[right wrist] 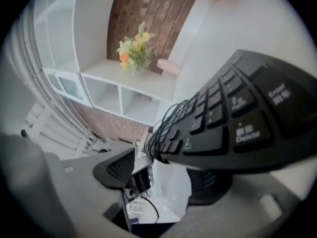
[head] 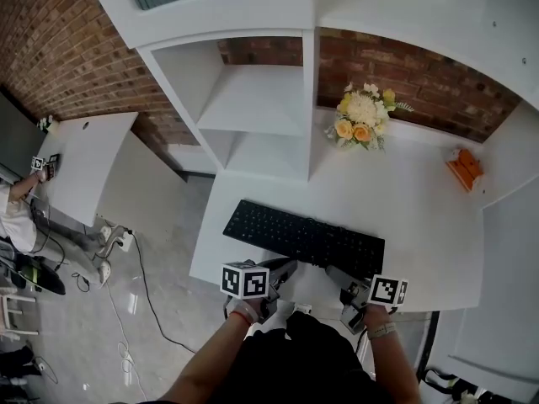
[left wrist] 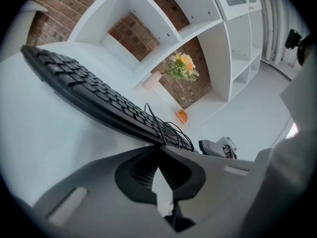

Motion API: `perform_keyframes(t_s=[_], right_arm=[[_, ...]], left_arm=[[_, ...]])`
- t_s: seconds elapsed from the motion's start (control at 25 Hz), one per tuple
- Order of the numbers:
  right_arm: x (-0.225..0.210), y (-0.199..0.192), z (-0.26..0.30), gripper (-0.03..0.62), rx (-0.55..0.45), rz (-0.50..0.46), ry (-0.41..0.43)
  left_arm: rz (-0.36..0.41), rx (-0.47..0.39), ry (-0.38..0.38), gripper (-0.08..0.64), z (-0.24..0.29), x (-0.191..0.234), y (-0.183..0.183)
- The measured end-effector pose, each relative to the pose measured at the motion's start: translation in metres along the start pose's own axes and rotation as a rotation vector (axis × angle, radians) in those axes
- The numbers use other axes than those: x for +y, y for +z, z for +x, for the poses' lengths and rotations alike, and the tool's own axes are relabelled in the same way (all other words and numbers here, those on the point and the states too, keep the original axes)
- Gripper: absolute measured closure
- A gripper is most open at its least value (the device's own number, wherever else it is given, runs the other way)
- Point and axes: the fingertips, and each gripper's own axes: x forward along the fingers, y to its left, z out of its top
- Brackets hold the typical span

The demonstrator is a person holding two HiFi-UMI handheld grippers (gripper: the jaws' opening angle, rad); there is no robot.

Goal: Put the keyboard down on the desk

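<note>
White desk (head: 421, 225) fills the head view in front of you, backed by a brick wall (head: 421, 82), with white shelves (head: 253, 108) at 11 o'clock. Your keyboard (head: 303, 238) lies on the desk close to its front edge, its length running from 10 o'clock to 4 o'clock. A thin black cable (left wrist: 163, 128) is bunched on its keys. Yellow and white flowers (head: 362, 116) stand at 1 o'clock from the keyboard, well apart from it. A small orange object (head: 464, 167) sits at 2 o'clock near the wall.

Your left gripper (head: 285, 268) is at the keyboard's near edge, at 6 o'clock. It is clenched, jaws meeting tip to tip with nothing between the pads, and the keyboard's edge runs just beyond the tips.

Your right gripper (head: 345, 278) is at 5 o'clock, at the keyboard's right corner. It is released, jaws spread wide. The corner with the Delete key hangs over the gap between them, unsqueezed.
</note>
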Motion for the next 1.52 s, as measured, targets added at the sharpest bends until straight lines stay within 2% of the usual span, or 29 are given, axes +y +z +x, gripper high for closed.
perform_keyframes(t_s=[0.16,0.32,0.4,0.6,0.8,0.88,1.12,1.28,1.52], right_arm=[[-0.009,-0.02,0.0,0.288,0.111,-0.146,-0.081],[-0.005,-0.041,0.003,0.289,0.242,-0.3,-0.112],[-0.006,-0.042,0.005,0.309,0.261,-0.359,-0.147],[-0.019,-0.037,0.005,0.583,0.227,-0.345,-0.22],[-0.032,-0.038,0.005,0.594,0.206,-0.278,-0.259],[-0.034,-0.038,0.005,0.594,0.196,-0.259,-0.263],[-0.028,-0.035,0.003,0.594,0.158,-0.257,-0.235],[-0.015,-0.028,0.001,0.594,0.077,-0.272,-0.174],[0.004,-0.014,-0.008,0.594,-0.018,-0.433,-0.179]], left_arm=[[-0.003,0.045,0.036,0.563,0.005,0.006,-0.012],[-0.03,0.053,0.054,0.563,0.008,0.01,-0.016],[-0.036,0.06,0.067,0.563,0.01,0.011,-0.017],[-0.076,0.07,0.074,0.563,0.012,0.015,-0.021],[-0.169,0.073,0.068,0.563,0.013,0.018,-0.024],[-0.175,0.07,0.068,0.563,0.012,0.019,-0.025],[-0.144,0.044,0.046,0.563,0.007,0.013,-0.019],[-0.056,0.023,0.043,0.563,0.001,0.008,-0.016],[0.083,-0.003,0.07,0.563,-0.014,0.009,-0.011]])
